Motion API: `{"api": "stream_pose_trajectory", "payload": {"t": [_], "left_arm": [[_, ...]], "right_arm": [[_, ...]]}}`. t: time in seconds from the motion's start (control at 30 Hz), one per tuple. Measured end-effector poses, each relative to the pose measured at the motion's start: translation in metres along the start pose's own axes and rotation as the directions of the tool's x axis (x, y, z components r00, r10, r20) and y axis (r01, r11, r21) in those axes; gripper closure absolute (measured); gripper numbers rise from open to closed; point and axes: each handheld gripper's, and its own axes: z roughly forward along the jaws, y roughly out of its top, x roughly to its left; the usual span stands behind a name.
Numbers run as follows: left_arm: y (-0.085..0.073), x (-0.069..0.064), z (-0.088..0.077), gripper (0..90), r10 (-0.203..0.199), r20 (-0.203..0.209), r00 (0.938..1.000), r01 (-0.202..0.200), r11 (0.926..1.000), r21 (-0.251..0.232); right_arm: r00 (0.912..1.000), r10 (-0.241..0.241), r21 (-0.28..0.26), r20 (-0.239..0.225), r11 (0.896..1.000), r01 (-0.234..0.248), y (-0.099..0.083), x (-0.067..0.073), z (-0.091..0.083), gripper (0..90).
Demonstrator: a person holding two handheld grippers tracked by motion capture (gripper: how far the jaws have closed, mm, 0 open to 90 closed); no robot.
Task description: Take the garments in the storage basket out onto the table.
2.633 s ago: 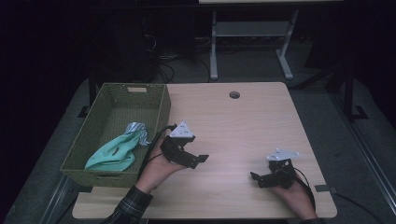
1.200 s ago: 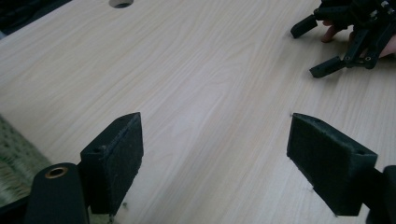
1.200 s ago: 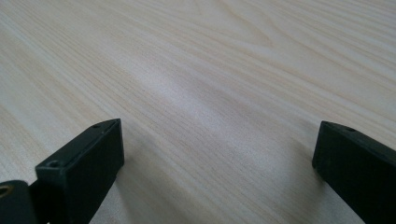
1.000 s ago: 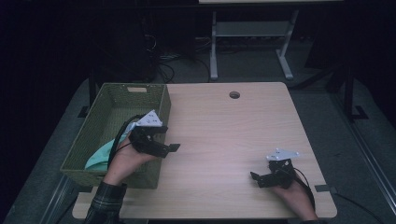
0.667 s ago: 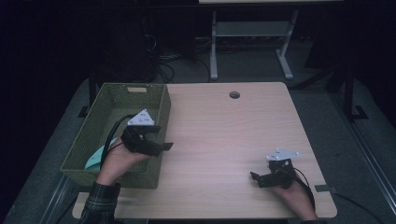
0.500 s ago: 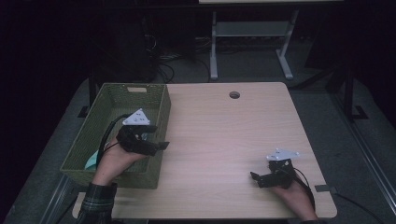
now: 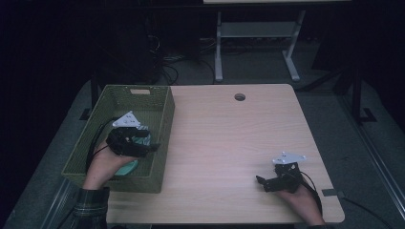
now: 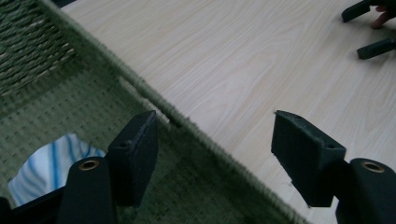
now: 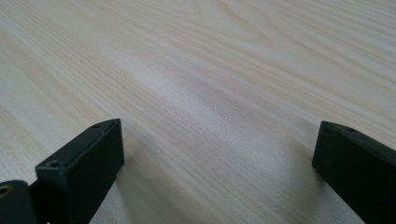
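Observation:
A green woven basket (image 7: 165,119) stands on the left of the wooden table (image 7: 229,138). Teal cloth (image 7: 126,168) lies in it, partly hidden under my left hand. My left gripper (image 7: 152,148) hovers inside the basket, near its right wall. In the left gripper view its jaws (image 8: 215,135) straddle the basket rim (image 8: 187,123), open and just closing somewhat, with nothing gripped. A blue-striped cloth (image 8: 46,168) lies below the left jaw. My right gripper (image 7: 260,181) rests open on the table at the front right, and its jaws (image 9: 219,140) are wide apart over bare wood.
A round cable hole (image 7: 239,97) sits near the table's far edge. A metal stand (image 7: 253,43) and cables are on the floor behind the table. The right gripper's fingertips (image 8: 369,28) appear far off in the left gripper view.
My left hand has moved left from the basket's right wall to over its inside, and its jaws have narrowed a little. The right hand has stayed put.

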Motion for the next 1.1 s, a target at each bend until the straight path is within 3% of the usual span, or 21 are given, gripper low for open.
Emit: {"api": "stream_pose_trajectory", "payload": {"t": [0.43,0.7,1.1], "left_arm": [[-0.015,0.017,-0.011,38.0,-0.031,-0.043,0.9986,0.033,0.9985,0.043],[-0.023,0.026,-0.011,41.8,-0.031,-0.071,0.9970,0.036,0.9969,0.071],[-0.035,0.038,0.000,43.6,-0.022,-0.092,0.9956,0.037,0.9858,0.164]], "right_arm": [[1.0000,-0.001,0.000,0.000,1.000,0.001,0.000,0.000,0.000,1.8],[1.0000,0.000,-0.001,0.000,1.000,0.000,0.000,0.000,0.000,1.8],[1.0000,-0.001,0.000,0.000,1.000,0.001,0.000,0.000,0.000,1.8]]}}
